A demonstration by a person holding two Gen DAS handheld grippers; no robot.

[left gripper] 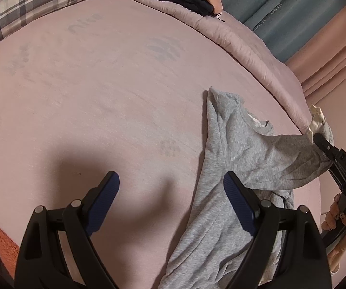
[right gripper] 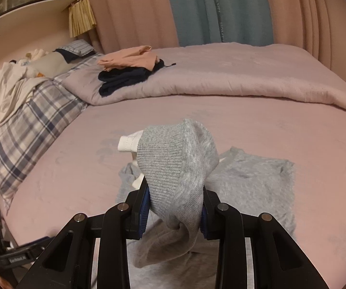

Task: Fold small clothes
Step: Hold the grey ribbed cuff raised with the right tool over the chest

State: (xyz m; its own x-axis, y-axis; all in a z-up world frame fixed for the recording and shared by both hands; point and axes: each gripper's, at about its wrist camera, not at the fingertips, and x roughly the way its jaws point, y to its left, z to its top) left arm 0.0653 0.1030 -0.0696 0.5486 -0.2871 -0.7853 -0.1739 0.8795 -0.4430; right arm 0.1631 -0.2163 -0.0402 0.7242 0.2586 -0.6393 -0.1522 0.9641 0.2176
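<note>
Sweatshirt (left gripper: 240, 159), grey, lies on the pink bed sheet (left gripper: 100, 91), spread toward the right side of the bed, body mostly flat, neckline facing the far edge.

Right gripper (right gripper: 175, 207) is clamped on the ribbed cuff (right gripper: 163, 159) of one sleeve. Cuff bulges up above the blue pads, sleeve fabric hangs down below them in a loose fold. A white inner cuff or label (right gripper: 127, 143) pokes out on the left of the cuff. Sleeve is lifted off the sheet; rest of the garment stays on the bed behind and right of the fingers. In the left wrist view the same sleeve stretches from the shirt body out to that gripper at the right edge, with a hand (left gripper: 336, 214) on its handle.

Left gripper (left gripper: 171, 183) hangs over the sheet with fingers spread wide, nothing between them. Its right finger (left gripper: 239, 204) overlaps the shirt's left edge in view; cannot tell if it touches. Left finger sits over bare sheet.

Folded peach and dark clothes (right gripper: 129, 69) are stacked on the pale duvet (right gripper: 221, 77) far side, well apart from the shirt. Plaid pillow (right gripper: 23, 125) on the left.
</note>
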